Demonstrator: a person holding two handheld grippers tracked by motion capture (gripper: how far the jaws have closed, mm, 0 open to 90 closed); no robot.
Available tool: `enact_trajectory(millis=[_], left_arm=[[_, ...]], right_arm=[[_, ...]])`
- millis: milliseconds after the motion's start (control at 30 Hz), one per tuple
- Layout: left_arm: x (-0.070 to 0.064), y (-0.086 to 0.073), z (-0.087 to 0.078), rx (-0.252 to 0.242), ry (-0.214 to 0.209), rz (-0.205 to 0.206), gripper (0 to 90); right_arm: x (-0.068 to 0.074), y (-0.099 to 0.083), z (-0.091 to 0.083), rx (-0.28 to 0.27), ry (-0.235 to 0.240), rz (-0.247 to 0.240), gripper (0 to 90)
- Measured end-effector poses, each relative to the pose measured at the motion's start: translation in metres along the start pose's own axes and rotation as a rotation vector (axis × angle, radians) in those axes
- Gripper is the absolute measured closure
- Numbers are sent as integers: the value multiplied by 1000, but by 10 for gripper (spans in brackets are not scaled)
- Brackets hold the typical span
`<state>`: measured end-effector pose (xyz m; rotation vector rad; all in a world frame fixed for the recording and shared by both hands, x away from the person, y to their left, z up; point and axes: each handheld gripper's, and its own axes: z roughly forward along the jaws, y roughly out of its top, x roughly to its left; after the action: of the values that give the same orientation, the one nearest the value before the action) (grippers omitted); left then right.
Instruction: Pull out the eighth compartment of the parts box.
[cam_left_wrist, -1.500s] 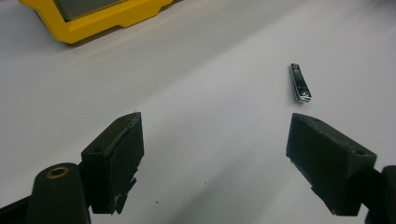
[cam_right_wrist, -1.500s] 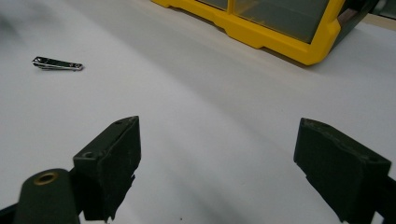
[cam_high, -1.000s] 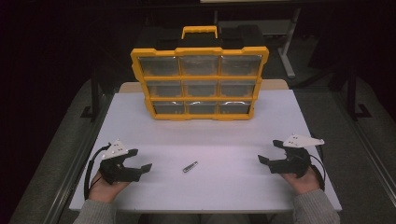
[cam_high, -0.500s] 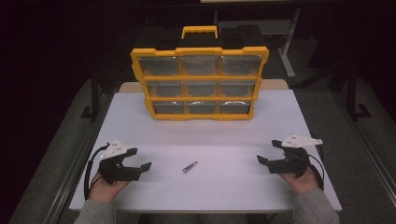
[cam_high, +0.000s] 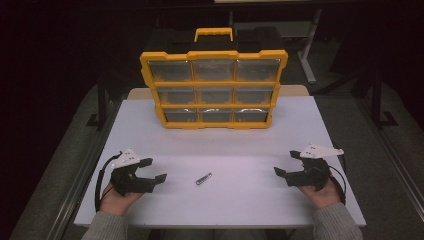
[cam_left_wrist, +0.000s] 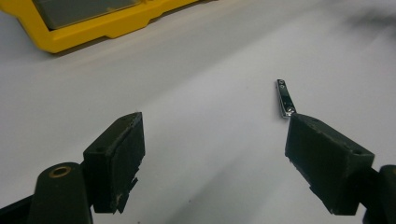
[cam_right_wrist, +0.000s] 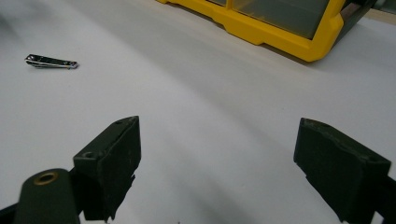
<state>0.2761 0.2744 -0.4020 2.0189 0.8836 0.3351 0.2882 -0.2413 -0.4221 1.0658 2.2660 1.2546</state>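
Organizer (cam_high: 214, 89): yellow frame, clear drawers. Surface (cam_high: 240, 150): white. Nail clipper (cam_high: 203, 178): silver. Left claw (cam_high: 152, 170) and right claw (cam_high: 285, 164): black, white top plates.

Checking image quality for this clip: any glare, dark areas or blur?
High view: white table bright, surroundings nearly black, faint glare arcs on the organizer's bottom lids. Left gripper view: nail clipper fairly sharp, nearby tongs soft. Right gripper view: organizer edge and clipper slightly blurred.
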Motion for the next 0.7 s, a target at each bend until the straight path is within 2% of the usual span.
enact_trajectory(millis=[200,267,333,367,400,567,700], left_arm=[[-1,5,3,-16,-34,-23,206],[-2,8,6,-22,-63,-32,208],[-3,14,10,-27,-112,-51,217],[-3,14,10,-27,-112,-51,218],[-4,17,12,-25,-131,-56,218],[-7,27,18,-18,-161,-32,221],[-7,36,24,-25,-189,-42,220]], right_arm=[[1,0,0,5,3,-4,138],[0,0,0,5,4,0,139],[0,1,-1,1,5,6,138],[0,1,-1,1,5,6,138],[0,1,-1,-2,6,7,139],[0,1,-2,5,12,7,139],[0,1,-1,6,14,3,139]])
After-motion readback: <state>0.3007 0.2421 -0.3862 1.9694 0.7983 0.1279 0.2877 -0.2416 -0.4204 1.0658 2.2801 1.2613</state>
